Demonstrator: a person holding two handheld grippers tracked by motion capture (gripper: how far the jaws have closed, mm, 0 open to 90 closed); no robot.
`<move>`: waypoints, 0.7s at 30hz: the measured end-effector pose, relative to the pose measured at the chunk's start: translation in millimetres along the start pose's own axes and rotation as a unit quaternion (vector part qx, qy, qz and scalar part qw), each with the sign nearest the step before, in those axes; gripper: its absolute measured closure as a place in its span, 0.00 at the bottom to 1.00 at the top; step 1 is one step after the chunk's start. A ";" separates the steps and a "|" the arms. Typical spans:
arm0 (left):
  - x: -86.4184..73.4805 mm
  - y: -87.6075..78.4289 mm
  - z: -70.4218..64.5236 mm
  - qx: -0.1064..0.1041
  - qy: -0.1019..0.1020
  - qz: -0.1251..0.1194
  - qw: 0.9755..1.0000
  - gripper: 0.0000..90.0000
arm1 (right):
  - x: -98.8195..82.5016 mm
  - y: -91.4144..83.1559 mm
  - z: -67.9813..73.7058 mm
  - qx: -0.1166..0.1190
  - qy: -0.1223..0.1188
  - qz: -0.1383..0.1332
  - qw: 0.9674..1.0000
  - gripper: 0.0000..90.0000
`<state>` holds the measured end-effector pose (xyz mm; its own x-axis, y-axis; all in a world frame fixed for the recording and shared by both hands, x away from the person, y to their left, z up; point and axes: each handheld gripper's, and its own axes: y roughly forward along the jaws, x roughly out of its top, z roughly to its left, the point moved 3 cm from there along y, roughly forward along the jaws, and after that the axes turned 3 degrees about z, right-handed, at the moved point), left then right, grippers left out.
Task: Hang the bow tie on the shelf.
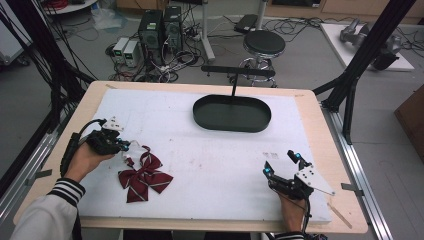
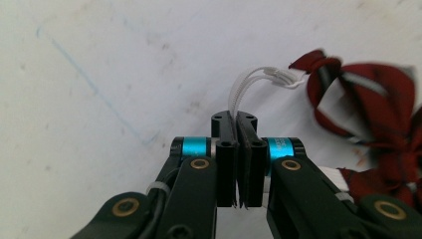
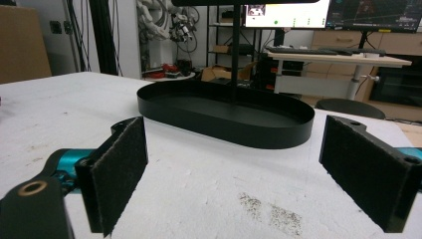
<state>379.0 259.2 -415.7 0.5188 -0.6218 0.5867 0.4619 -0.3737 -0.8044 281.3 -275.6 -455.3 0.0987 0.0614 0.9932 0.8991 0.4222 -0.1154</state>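
Observation:
A dark red striped bow tie (image 1: pixel 144 176) lies on the white mat at the left front, its white elastic strap (image 1: pixel 128 157) leading up to my left gripper (image 1: pixel 124 145). In the left gripper view the jaws are shut on the white strap (image 2: pixel 244 87), with the bow tie (image 2: pixel 373 114) just to the right. My right gripper (image 1: pixel 282 163) rests open on the mat at the right front; its black pads (image 3: pixel 117 169) stand wide apart with nothing between them. A black oval tray (image 1: pixel 231 113) with an upright T-shaped stand (image 1: pixel 235 75) sits at the back middle; the tray (image 3: pixel 224 117) lies ahead of the right gripper.
The white mat (image 1: pixel 200 150) covers a wooden table (image 1: pixel 325 130). Black frame posts (image 1: pixel 367 50) rise at both sides. A stool (image 1: pixel 263 45), computers (image 1: pixel 160 30) and cables are on the floor behind the table.

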 end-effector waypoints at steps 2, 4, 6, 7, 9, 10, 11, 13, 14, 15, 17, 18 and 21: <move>3.5 -3.1 -1.1 -0.003 0.001 -0.026 1.000 0.97 | 0.0 0.1 0.0 -0.001 -0.001 -0.001 1.000 0.12; 6.6 -6.0 -1.7 -0.005 0.001 -0.047 0.999 0.97 | 0.0 0.1 0.0 -0.001 -0.001 -0.001 1.000 0.12; 10.6 -10.1 -2.6 -0.007 0.004 -0.077 0.997 0.97 | 0.0 0.1 0.0 -0.001 -0.001 -0.001 1.000 0.12; 12.4 -12.0 -3.2 -0.010 0.003 -0.092 0.996 0.97 | 0.1 0.2 0.0 0.000 -0.003 -0.001 1.000 0.12; 15.9 -15.2 -4.1 -0.012 -0.001 -0.121 0.993 0.97 | 0.1 0.2 0.1 0.000 -0.003 -0.001 1.000 0.12; 17.6 -16.8 -4.5 -0.013 -0.004 -0.132 0.991 0.97 | 0.1 0.2 0.1 -0.001 -0.002 -0.001 1.000 0.12; 19.3 -18.0 -5.2 -0.016 -0.008 -0.143 0.989 0.97 | 0.1 0.2 0.0 0.000 -0.003 -0.001 1.000 0.12; 22.6 -19.7 -6.0 -0.019 -0.010 -0.158 0.987 0.97 | 0.0 0.2 0.0 -0.001 -0.003 -0.001 1.000 0.12; 25.0 -20.8 -6.8 -0.020 -0.010 -0.167 0.986 0.97 | 0.0 0.2 0.0 -0.001 -0.004 0.000 1.000 0.12; 27.1 -21.7 -7.4 -0.022 -0.010 -0.175 0.984 0.97 | 0.0 0.1 0.2 0.000 -0.003 0.000 1.000 0.12; 31.5 -24.1 -8.8 -0.025 -0.010 -0.194 0.981 0.97 | 0.0 0.1 0.2 0.000 -0.002 0.000 1.000 0.12; 34.0 -25.4 -9.1 -0.024 -0.011 -0.204 0.979 0.97 | 0.0 0.2 0.0 -0.001 -0.004 0.000 1.000 0.12; 41.9 -28.3 -9.7 -0.031 -0.015 -0.232 0.972 0.97 | 0.0 0.1 0.2 -0.001 -0.003 0.000 1.000 0.12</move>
<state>380.6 237.1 -369.3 0.2861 -0.3562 0.8895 0.6069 -0.6510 -0.4559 281.3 -275.3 -455.4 0.0965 0.0669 0.9931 0.8996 0.4212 -0.1158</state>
